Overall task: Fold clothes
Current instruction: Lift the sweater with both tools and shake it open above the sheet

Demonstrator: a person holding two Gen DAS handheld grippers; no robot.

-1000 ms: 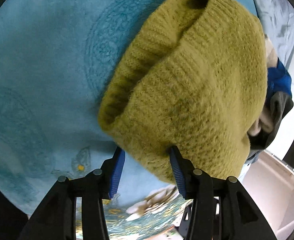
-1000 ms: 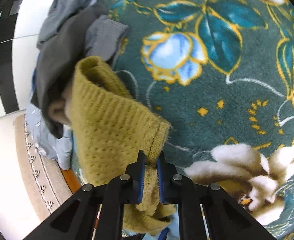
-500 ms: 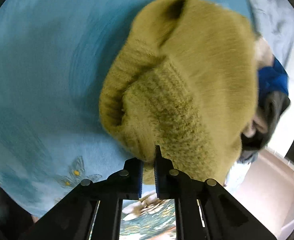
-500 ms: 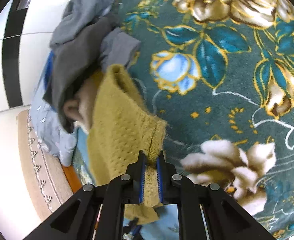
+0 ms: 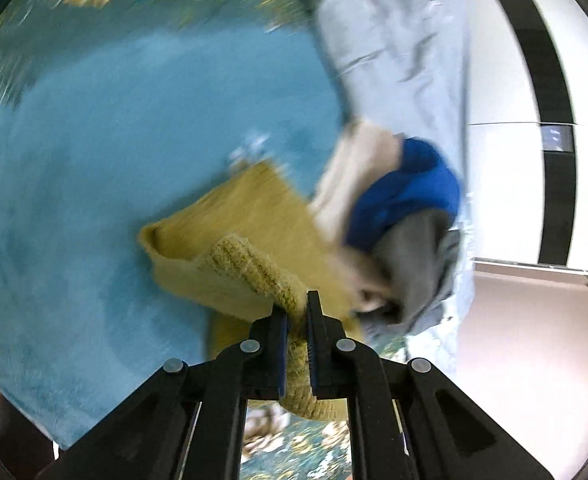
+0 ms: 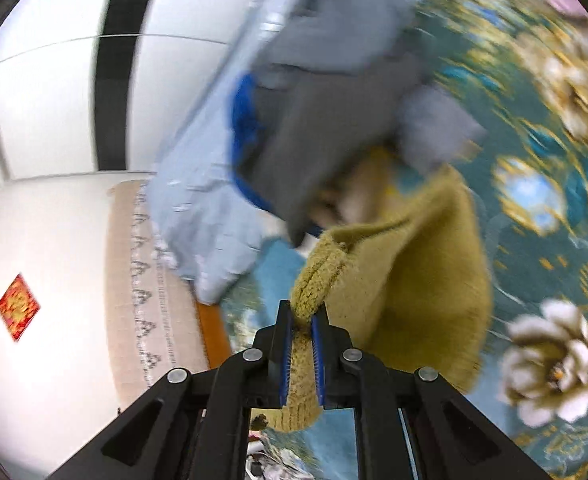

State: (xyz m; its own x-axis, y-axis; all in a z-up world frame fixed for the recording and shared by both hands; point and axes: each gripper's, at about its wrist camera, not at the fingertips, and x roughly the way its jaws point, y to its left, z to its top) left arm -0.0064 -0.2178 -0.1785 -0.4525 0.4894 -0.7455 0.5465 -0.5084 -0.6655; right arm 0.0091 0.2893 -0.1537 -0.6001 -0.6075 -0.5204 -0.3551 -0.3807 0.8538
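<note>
A mustard-yellow knit sweater point(image 5: 246, 236) hangs lifted above the bed, stretched between both grippers. My left gripper point(image 5: 295, 312) is shut on its ribbed edge. My right gripper point(image 6: 301, 320) is shut on another ribbed edge of the same sweater point(image 6: 409, 280), whose body drapes down to the right. Both views are blurred by motion.
A pile of clothes lies beyond the sweater: a blue garment point(image 5: 409, 196), a grey one point(image 6: 325, 128) and a beige one point(image 5: 357, 164). A pale blue quilt point(image 5: 397, 40) lies behind. A teal blanket point(image 5: 94, 160) and floral bedspread point(image 6: 541, 128) cover the bed. White wall point(image 6: 54, 100) stands left.
My left gripper closed on the sweater's ribbed edge. Both grippers then lifted and swung, pulling the sweater up off the bed, so the clothes pile and wall came into view.
</note>
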